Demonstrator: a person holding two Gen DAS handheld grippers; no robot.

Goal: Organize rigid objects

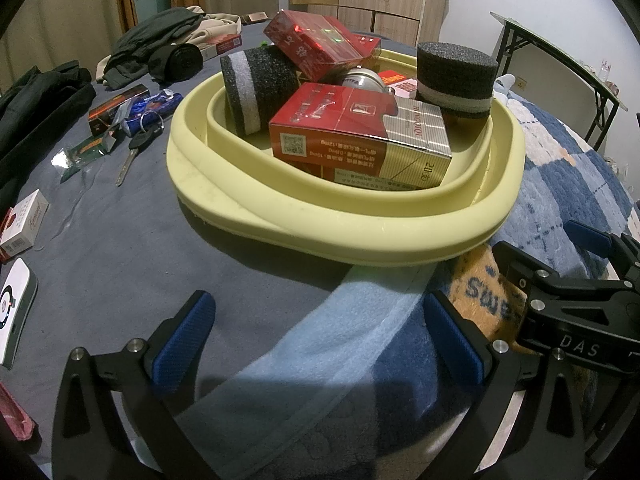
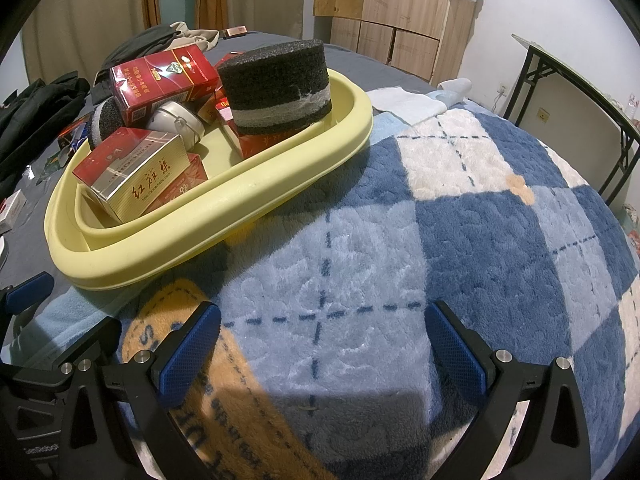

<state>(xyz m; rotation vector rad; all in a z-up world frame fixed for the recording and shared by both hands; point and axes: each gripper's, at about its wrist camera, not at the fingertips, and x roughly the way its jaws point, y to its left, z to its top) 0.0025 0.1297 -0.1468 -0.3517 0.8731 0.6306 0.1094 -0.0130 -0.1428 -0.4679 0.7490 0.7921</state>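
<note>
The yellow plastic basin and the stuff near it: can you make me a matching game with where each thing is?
Things:
1. grey foam cylinder with a white stripe
2. silver key with a black head
3. white cigarette box
4. yellow plastic basin

Places:
A. left edge of the grey sheet
B. partly on the blue checked blanket
C. inside the basin
D. on the sheet beside the basin

Pairs: 1-C, 2-D, 3-A, 4-B

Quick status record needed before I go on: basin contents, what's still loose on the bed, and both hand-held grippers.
basin: yellow basin, on the bed, partly over the checked blanket
in basin: red cigarette packs, two black foam cylinders, a metal tin
still outside: key with ring, white cigarette pack, dark red box
left hand-held gripper: open, holding nothing
right hand-held gripper: open, holding nothing
</note>
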